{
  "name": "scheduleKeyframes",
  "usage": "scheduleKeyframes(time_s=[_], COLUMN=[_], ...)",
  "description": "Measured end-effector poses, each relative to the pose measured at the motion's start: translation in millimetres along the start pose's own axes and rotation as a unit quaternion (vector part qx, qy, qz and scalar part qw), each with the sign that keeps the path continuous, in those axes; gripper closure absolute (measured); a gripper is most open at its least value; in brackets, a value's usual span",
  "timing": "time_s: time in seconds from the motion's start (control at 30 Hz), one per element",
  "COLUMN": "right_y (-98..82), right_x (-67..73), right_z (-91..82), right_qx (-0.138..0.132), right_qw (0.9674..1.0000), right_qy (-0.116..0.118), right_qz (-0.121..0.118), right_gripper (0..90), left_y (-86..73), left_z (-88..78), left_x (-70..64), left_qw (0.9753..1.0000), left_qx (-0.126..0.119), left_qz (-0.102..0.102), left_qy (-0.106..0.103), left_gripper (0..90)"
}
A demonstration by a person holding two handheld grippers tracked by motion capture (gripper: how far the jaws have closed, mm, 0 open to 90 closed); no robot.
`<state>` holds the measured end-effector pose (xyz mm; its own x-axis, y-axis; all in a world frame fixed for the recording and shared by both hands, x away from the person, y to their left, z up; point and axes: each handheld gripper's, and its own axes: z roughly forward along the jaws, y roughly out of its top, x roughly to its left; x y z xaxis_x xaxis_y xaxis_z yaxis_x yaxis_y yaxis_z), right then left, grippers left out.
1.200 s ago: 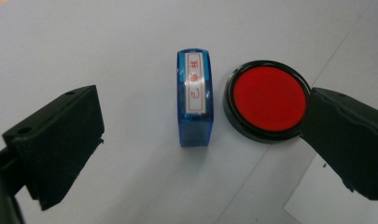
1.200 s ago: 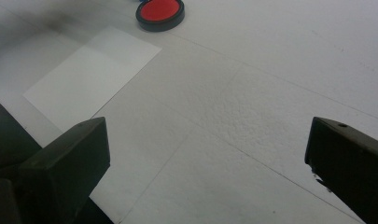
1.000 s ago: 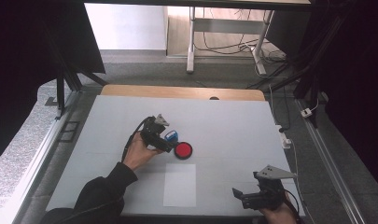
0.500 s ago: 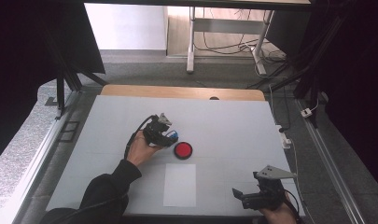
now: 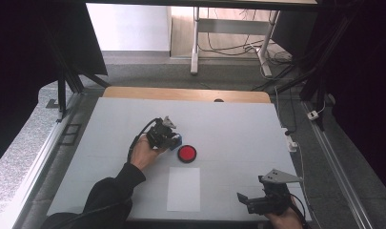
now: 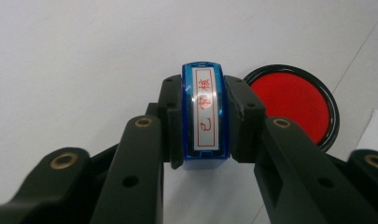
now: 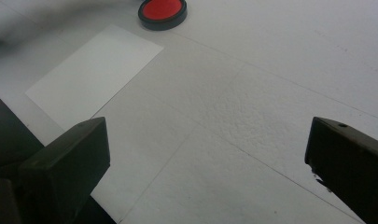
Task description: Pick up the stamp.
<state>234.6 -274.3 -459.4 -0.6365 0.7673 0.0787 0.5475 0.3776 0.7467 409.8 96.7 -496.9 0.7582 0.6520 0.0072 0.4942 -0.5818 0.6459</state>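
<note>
Left gripper, fingers just clenched on the blue rectangular plastic stamp; right gripper released; a tilted lift could smear the round red ink pad.

The left gripper has just been closing its jaws, and they now clamp a blue stamp with a red-lettered white label. Just beside it, to the right, sits a round red ink pad on the white table.
</note>
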Motion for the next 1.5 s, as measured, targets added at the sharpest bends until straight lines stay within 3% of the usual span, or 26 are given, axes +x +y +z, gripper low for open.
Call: scheduleKeyframes(time_s=[0.2,0.43,0.7,0.97,1.23,1.5], right_y=[0.0,0.0,0.2,1.1,2.0,2.0], right_x=[0.1,0.1,0.5,0.7,0.2,0.2], right_z=[-0.1,0.0,0.1,1.5,2.6,2.6], right_qx=[0.0,0.0,0.001,0.001,0.002,0.002], right_qw=[1.0,1.0,1.0,1.0,1.0,1.0], right_qy=[0.0,0.0,-0.002,0.0,0.002,0.001], right_qz=[0.0,0.0,-0.002,-0.002,-0.004,-0.002], right_gripper=[0.1,0.1,0.1,0.1,0.1,0.1], left_y=[-0.1,1.7,2.9,4.0,3.1,-1.0], left_z=[-0.9,-9.8,-29.1,-53.4,-73.6,-88.5], left_x=[0.0,4.8,2.0,-1.2,-6.0,-15.8], left_qw=[1.0,0.9997,0.9996,0.9988,0.9977,0.996], left_qx=[0.0,-0.001,-0.018,-0.038,-0.049,-0.064], left_qz=[0.001,-0.005,0.011,0.005,0.001,0.011], left_qy=[-0.001,-0.022,-0.021,-0.03,-0.048,-0.062], left_gripper=[70.2,70.2,70.3,70.3,70.3,70.2])
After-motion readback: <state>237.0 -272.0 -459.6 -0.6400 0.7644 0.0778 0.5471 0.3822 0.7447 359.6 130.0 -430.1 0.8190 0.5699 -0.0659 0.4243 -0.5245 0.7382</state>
